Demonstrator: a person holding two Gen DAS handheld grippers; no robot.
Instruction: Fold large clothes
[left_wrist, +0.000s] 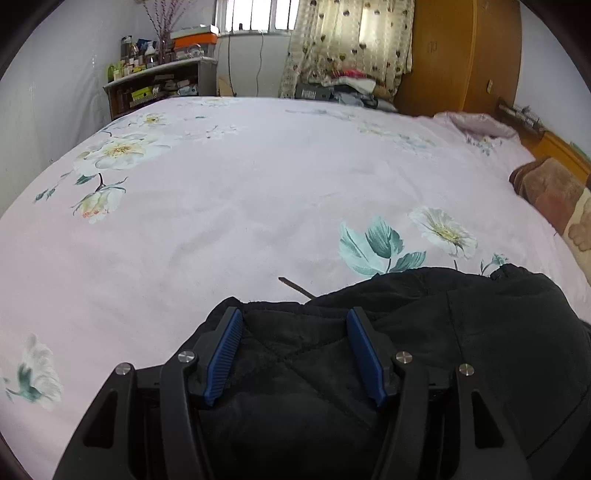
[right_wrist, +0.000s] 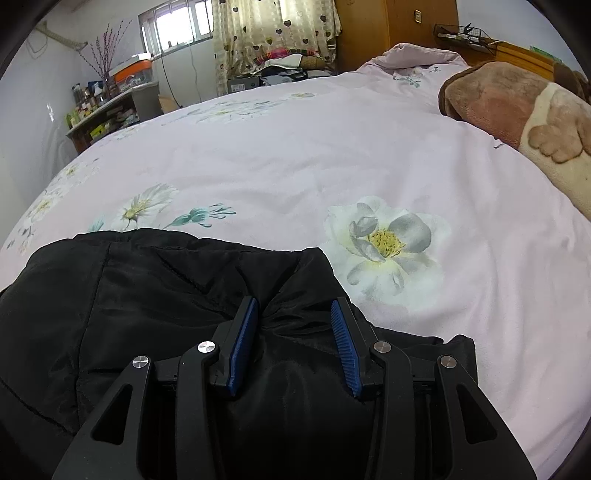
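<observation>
Orange-lidded box (left_wrist: 194, 41) on shelf (left_wrist: 159, 72), contents too small to tell

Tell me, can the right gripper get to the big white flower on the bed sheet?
Probably yes. The white flower lies on bare sheet just ahead of the right gripper, nothing between, but that gripper is clamped on the black jacket.

We look down along each gripper's fingers, close above the black padded garment (left_wrist: 424, 332), both views sharing the pink floral bedspread (right_wrist: 295, 147) and far window.
</observation>
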